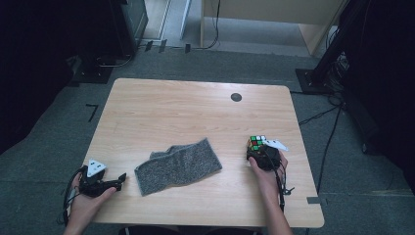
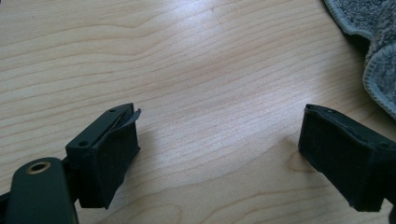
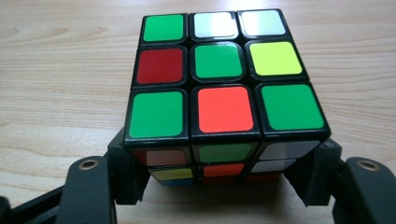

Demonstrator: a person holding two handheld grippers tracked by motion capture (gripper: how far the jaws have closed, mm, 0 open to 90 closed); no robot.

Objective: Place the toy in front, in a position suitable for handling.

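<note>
A scrambled Rubik's cube (image 1: 257, 142) stands on the wooden table (image 1: 171, 107) at the right, its top face mostly green (image 3: 224, 84). My right gripper (image 1: 258, 149) comes at it from the near side. In the right gripper view its two black pads sit against the cube's lower left and right sides, so the right gripper (image 3: 224, 177) is shut on it. My left gripper (image 1: 122, 178) rests low at the table's near left, pointing right. Its jaws stand wide apart over bare wood, so the left gripper (image 2: 219, 135) is open.
A crumpled grey cloth (image 1: 178, 165) lies in the middle of the table, between the two hands; its edge (image 2: 373, 46) lies just beyond my left jaws. A small black round spot (image 1: 236, 97) marks the far side of the table. Cables and dark stands surround the table on the floor.
</note>
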